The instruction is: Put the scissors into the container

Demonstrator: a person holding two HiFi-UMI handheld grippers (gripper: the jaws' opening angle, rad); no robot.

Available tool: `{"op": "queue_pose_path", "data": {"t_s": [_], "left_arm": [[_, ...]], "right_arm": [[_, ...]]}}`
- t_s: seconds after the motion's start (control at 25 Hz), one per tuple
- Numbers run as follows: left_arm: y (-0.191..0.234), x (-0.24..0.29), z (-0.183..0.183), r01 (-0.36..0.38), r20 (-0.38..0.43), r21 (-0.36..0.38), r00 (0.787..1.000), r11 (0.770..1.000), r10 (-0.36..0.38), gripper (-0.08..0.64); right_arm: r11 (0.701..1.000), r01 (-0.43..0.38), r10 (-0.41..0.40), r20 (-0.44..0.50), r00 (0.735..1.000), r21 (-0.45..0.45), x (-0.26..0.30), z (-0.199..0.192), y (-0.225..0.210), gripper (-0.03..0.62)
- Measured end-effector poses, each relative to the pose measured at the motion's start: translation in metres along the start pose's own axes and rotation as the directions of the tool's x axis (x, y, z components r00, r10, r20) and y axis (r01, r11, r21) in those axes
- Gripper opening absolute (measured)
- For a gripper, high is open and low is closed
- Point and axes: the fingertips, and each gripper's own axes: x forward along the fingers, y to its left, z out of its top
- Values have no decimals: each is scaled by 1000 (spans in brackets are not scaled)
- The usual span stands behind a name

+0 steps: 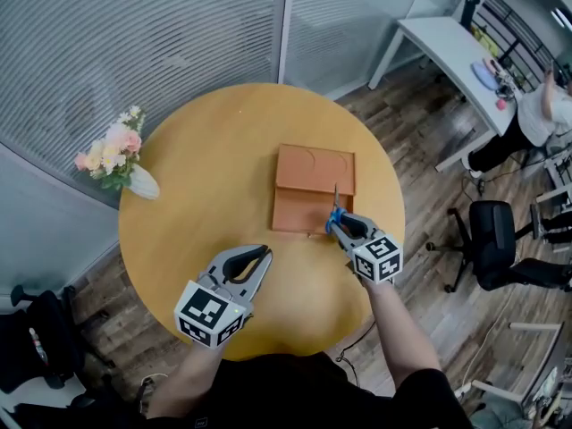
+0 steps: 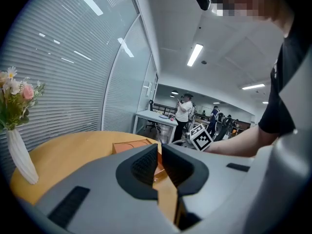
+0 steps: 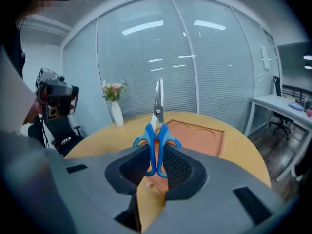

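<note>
Your right hand-held gripper [image 3: 156, 165] grips the blue-handled scissors with closed silver blades [image 3: 157, 139] by their handle loops. The blades point straight out from the jaws, above the near edge of the flat orange-brown rectangular container [image 1: 313, 172] on the round wooden desk [image 1: 192, 208]. Your left hand-held gripper [image 2: 160, 164] hovers nearer you, its jaws nearly together around nothing.

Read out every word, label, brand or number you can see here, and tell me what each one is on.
No text in these pictures can be read.
Marker cubes: black-and-white square patterns only, no letters or numbers.
Sheet on the glass wall: too small to read.
Scissors: no brand or print visible.
Container: plain, no label visible.
</note>
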Motion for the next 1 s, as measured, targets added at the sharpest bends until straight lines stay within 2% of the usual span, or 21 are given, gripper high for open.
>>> {"op": "queue_pose_path", "data": {"t_s": [0.16,0.4,0.56,0.72,0.88,1.0], "left_arm": [[7,5,-5,-12,-15,-17,1000,1000,12,35],[16,5,-16,-24,-34,-43,999,999,23,35],[21,1,-20,-39,-41,-54,998,998,36,35],[27,-4,-21,-53,-38,-63,998,997,51,35],[29,-11,-24,-59,-39,-69,998,996,56,34],[31,-17,-26,-67,-41,-74,997,995,64,35]], "right_arm": [[991,-19,-1,-153,988,-131,27,-19,-12,95],[964,-100,14,-326,945,-247,56,-42,-17,95],[946,-159,29,-416,909,-282,65,-58,-14,95],[923,-190,3,-487,873,-336,72,-72,-17,95],[896,-233,-25,-566,824,-379,81,-90,-17,97],[887,-256,-38,-613,789,-385,89,-98,-19,97]]}}
